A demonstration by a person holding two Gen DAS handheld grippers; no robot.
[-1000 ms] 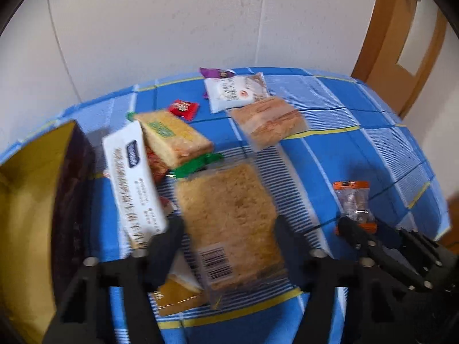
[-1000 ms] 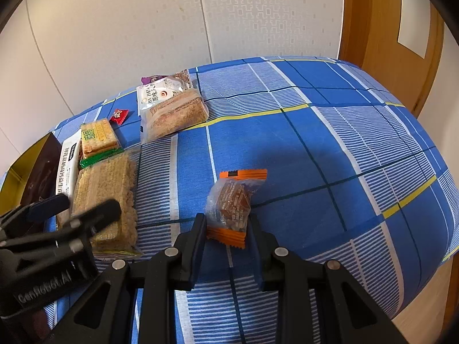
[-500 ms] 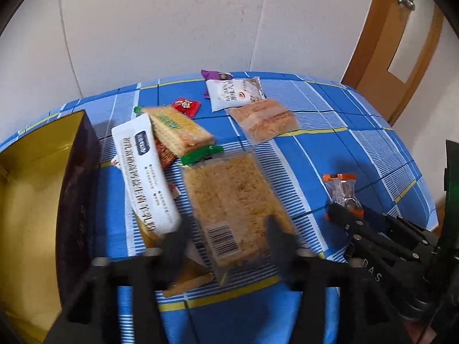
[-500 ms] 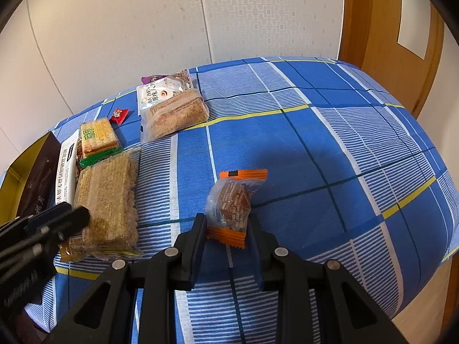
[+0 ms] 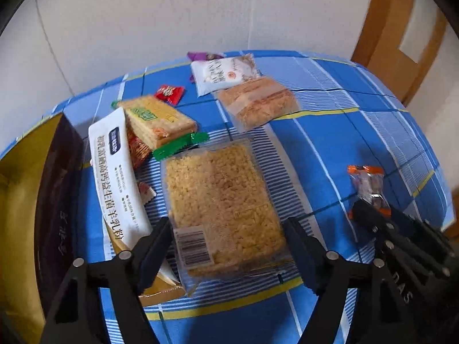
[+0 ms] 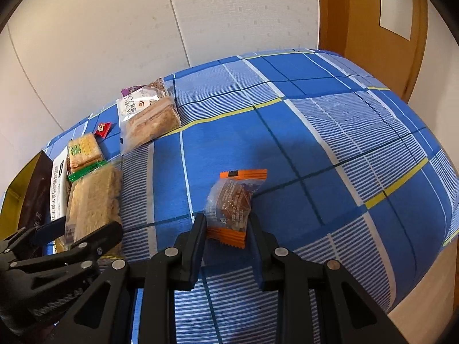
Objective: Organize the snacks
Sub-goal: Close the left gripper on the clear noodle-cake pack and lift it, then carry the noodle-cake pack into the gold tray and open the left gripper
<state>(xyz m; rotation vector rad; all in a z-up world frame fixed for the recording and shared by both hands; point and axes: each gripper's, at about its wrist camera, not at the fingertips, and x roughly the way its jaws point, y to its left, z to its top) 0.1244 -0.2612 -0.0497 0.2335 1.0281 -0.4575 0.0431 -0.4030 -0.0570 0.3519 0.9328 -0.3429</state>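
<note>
Left gripper (image 5: 226, 229) opening astride the noodle pack (image 5: 221, 200), which lies on the tablecloth (image 5: 330, 132); pad contact unclear. Right gripper (image 6: 226, 223) clamps the orange-edged snack (image 6: 232, 203), lower edge hidden

A pale, faintly textured wall (image 6: 114, 28) with thin vertical panel seams stood behind the tabletop (image 6: 330, 132); the tabletop wore a blue checked cloth crossed by white and yellow lines; a wooden door (image 6: 370, 23) with a light inset panel stood at the right; soft, even light filled the room.
</note>
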